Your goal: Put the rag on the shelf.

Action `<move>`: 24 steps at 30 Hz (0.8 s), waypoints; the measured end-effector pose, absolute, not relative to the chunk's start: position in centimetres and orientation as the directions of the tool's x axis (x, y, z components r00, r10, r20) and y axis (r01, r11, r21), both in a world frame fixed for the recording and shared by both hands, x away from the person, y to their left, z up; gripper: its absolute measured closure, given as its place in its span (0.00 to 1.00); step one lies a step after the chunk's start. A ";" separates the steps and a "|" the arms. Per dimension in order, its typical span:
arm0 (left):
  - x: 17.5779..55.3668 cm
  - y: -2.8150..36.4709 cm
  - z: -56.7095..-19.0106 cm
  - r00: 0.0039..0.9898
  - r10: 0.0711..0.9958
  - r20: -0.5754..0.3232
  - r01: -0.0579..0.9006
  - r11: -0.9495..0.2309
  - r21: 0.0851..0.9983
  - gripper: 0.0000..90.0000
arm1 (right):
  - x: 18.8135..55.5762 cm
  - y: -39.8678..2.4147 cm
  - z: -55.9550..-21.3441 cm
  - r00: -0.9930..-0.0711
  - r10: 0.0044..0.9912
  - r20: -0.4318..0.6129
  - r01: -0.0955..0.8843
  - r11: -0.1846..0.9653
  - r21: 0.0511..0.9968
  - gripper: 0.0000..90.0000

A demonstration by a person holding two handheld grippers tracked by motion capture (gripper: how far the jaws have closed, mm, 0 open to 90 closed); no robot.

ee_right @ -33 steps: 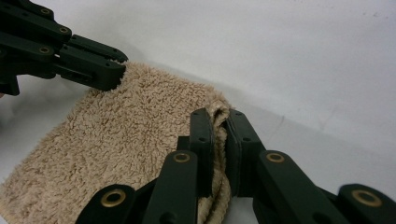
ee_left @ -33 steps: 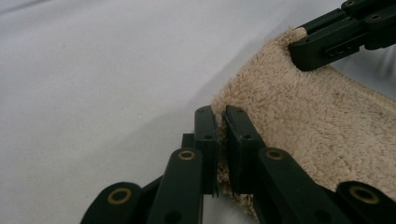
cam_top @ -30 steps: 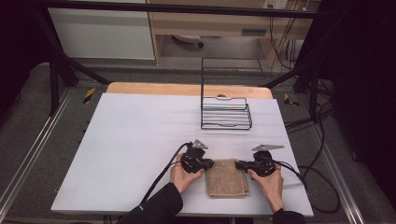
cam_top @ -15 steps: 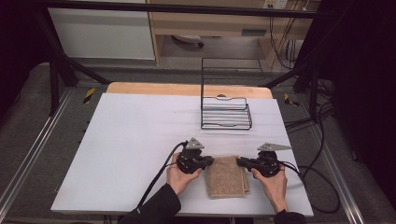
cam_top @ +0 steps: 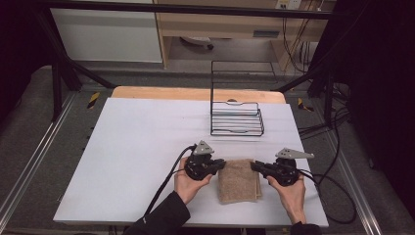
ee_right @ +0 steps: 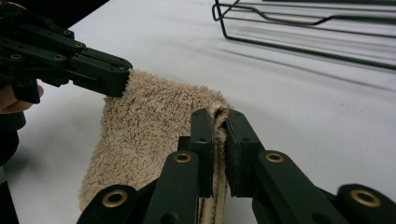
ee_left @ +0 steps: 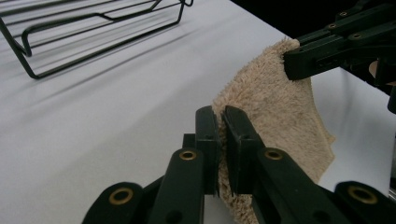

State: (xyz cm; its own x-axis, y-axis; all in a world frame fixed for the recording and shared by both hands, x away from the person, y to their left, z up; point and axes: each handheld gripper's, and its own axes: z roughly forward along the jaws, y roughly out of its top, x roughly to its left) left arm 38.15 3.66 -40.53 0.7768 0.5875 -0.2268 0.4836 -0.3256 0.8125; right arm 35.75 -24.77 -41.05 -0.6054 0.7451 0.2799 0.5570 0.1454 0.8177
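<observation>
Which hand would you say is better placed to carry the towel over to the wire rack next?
Probably the right gripper: the wire rack stands slightly nearer its side. Both it and the left gripper already pinch the towel.

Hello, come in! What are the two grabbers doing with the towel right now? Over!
Left gripper and right gripper each pinch a top corner. Towel held between them. Wire rack behind, not in the way.

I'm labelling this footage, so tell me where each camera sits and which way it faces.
High view: above the person's side, looking forward and down at the table; both hands show.
Left gripper view: on the left tool, looking along its jaws at the towel.
Right gripper view: on the right tool, same towel.
All share the towel and wire rack.
</observation>
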 end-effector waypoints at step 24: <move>37.9 3.7 -37.2 0.795 0.579 -0.180 0.406 -0.289 0.867 0.94 | 34.9 -25.0 -38.3 -0.604 0.761 0.237 0.455 0.086 0.886 0.92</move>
